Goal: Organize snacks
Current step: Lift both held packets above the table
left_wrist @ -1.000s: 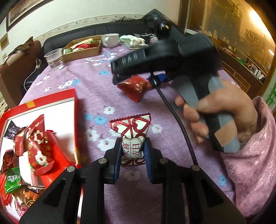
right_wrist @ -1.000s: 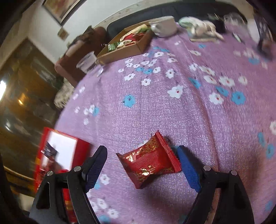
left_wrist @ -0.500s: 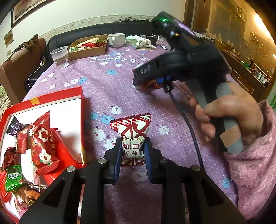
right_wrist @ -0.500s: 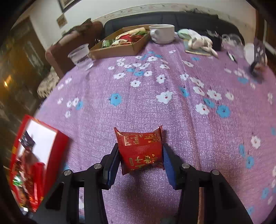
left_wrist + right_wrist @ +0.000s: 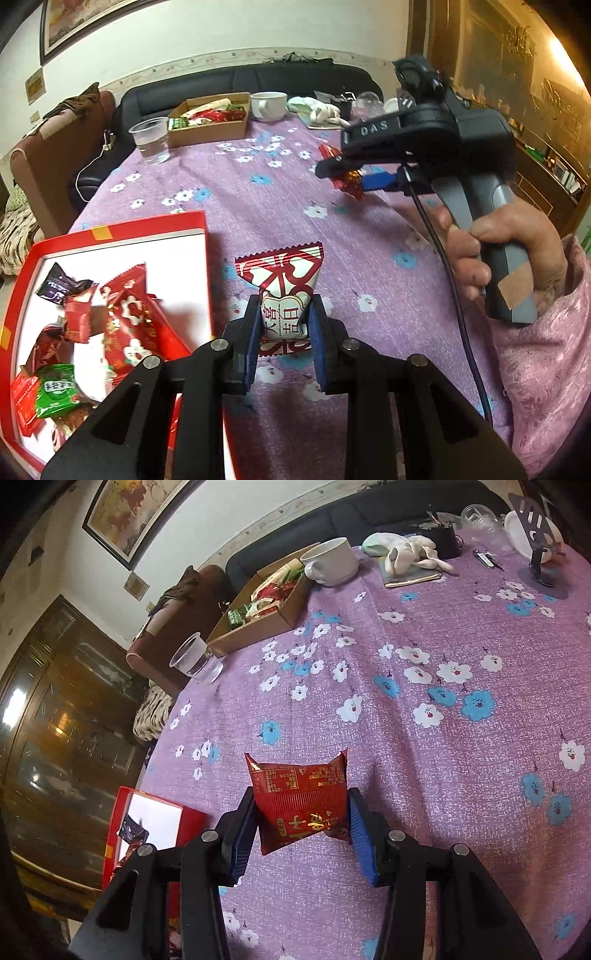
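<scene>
A red-and-white snack packet (image 5: 282, 295) printed with Chinese characters is pinched at its lower half between the blue-padded fingers of the left gripper (image 5: 283, 339), its crimped upper edge fanning out above the pads. It is held above the purple flowered tablecloth (image 5: 258, 206), just beside the right wall of a red box (image 5: 147, 230) with a white interior. Inside that box, red, green and dark wrapped snacks (image 5: 125, 317) are heaped together.

A second, all-red snack packet (image 5: 301, 799) with gold lettering is clamped between the fingers of the right gripper (image 5: 301, 827), the pads pressed against its two sides. In the left wrist view this packet is seen raised clear of the cloth, well beyond the first packet and to its right, with the right gripper's grey handle gripped by a hand (image 5: 502, 251) in a pink sleeve. From the right wrist view the red box is seen at lower left, near the table edge.

Further back on the table, a clear plastic cup (image 5: 195, 659) is placed near a brown cardboard tray (image 5: 258, 624) filled with more snacks. A white mug (image 5: 332, 561) is set just beside the tray's far end, and a pale cloth bundle (image 5: 410, 552) is laid near the mug. A black sofa (image 5: 240, 81) is seen behind the table.
</scene>
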The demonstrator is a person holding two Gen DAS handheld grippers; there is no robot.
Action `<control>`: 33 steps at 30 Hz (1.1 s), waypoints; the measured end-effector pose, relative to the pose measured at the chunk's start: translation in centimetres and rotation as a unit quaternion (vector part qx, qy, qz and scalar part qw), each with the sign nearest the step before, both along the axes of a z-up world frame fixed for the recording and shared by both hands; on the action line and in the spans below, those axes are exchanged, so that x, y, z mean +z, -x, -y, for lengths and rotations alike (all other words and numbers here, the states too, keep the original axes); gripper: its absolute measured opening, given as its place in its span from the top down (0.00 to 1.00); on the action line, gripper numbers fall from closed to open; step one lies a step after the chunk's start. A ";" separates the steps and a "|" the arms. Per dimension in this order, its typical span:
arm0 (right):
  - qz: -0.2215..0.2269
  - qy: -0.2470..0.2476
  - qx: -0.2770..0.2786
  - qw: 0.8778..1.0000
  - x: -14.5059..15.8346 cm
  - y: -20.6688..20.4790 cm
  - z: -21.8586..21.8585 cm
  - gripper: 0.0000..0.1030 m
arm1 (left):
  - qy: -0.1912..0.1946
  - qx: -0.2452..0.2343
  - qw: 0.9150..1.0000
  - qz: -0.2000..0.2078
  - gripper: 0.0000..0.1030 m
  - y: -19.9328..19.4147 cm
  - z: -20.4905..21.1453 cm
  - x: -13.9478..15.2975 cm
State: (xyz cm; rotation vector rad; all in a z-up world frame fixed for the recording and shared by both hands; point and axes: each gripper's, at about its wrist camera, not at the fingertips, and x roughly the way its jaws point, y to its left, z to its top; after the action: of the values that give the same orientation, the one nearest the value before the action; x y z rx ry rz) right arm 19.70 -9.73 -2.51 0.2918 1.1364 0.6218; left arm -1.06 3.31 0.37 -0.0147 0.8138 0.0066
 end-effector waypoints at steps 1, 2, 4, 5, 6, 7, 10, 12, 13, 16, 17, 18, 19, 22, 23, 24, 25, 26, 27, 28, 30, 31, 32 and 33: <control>-0.002 -0.002 -0.001 1.000 0.0 -0.1 0.0 0.54 | 0.000 0.001 1.000 0.002 0.79 0.1 -0.1 0.1; -0.003 -0.005 -0.002 1.000 0.0 -0.1 0.1 0.54 | 0.000 0.002 1.000 0.004 0.79 0.3 -0.3 0.2; -0.005 -0.010 -0.007 1.000 0.1 -0.1 0.3 0.54 | 0.000 0.005 1.000 0.008 0.79 0.5 -0.5 0.5; -0.005 -0.012 -0.007 1.000 0.2 -0.2 0.3 0.54 | -0.001 0.007 1.000 0.010 0.79 0.7 -0.5 0.7; -0.006 -0.018 -0.005 1.000 0.2 -0.2 0.3 0.54 | -0.002 0.008 1.000 0.012 0.79 0.8 -0.6 0.9; -0.007 -0.022 -0.003 1.000 0.2 -0.1 0.3 0.54 | -0.002 0.009 1.000 0.014 0.79 0.9 -0.7 1.0; -0.005 -0.022 0.001 1.000 0.3 0.1 0.0 0.54 | -0.005 0.015 1.000 0.020 0.79 1.2 -1.0 1.5; -0.006 -0.026 0.001 1.000 0.3 0.1 0.0 0.54 | -0.007 0.018 1.000 0.023 0.79 1.5 -1.1 1.8; -0.006 -0.025 0.000 1.000 0.3 0.2 0.0 0.54 | -0.007 0.020 0.999 0.024 0.79 1.7 -1.2 1.9; -0.007 -0.025 -0.002 1.000 0.3 0.1 0.1 0.54 | -0.011 0.024 0.999 0.027 0.79 1.9 -1.4 2.1; -0.007 -0.025 -0.003 1.000 0.3 0.1 0.1 0.54 | -0.011 0.025 0.999 0.028 0.79 1.9 -1.5 2.2; -0.007 -0.024 -0.003 1.000 0.2 0.1 0.1 0.54 | -0.011 0.025 0.999 0.028 0.79 1.9 -1.5 2.3; -0.009 -0.025 -0.003 1.000 0.2 0.1 0.2 0.54 | -0.012 0.026 0.999 0.029 0.79 2.0 -1.6 2.4; -0.009 -0.026 -0.004 1.000 0.2 0.1 0.2 0.54 | -0.014 0.028 0.999 0.031 0.79 2.1 -1.6 2.5; -0.010 -0.028 -0.004 1.000 0.2 0.1 0.3 0.54 | -0.014 0.029 0.999 0.031 0.79 2.1 -1.6 2.6; -0.010 -0.028 -0.005 1.000 0.2 0.1 0.3 0.54 | -0.015 0.030 0.999 0.031 0.79 2.1 -1.6 2.6; -0.011 -0.028 -0.005 1.000 0.2 0.0 0.3 0.54 | -0.016 0.030 0.999 0.031 0.79 2.1 -1.6 2.6; -0.011 -0.027 -0.006 1.000 0.2 0.0 0.3 0.54 | -0.017 0.031 0.999 0.032 0.79 2.1 -1.6 2.6; -0.012 -0.028 -0.006 1.000 0.1 0.0 0.3 0.54 | -0.017 0.031 0.999 0.032 0.79 2.1 -1.6 2.7; -0.013 -0.029 -0.007 0.999 0.1 0.0 0.4 0.54 | -0.017 0.032 0.999 0.032 0.79 2.1 -1.6 2.7; -0.013 -0.030 -0.008 0.999 0.2 0.0 0.5 0.54 | -0.018 0.033 0.999 0.033 0.79 2.1 -1.6 2.8; -0.012 -0.030 -0.008 0.999 0.2 0.1 0.5 0.54 | -0.019 0.033 0.999 0.033 0.79 2.1 -1.6 2.8; -0.012 -0.032 -0.008 0.999 0.2 0.1 0.5 0.54 | -0.020 0.033 0.999 0.033 0.79 2.1 -1.6 2.8; -0.012 -0.033 -0.008 0.999 0.3 0.1 0.5 0.54 | -0.019 0.033 0.999 0.032 0.79 2.1 -1.6 2.8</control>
State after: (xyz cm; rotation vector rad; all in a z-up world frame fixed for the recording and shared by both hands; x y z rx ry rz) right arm 19.60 -10.27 -2.22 0.3658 1.1378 0.6443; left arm -3.20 4.94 3.16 -0.0060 0.7478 0.0841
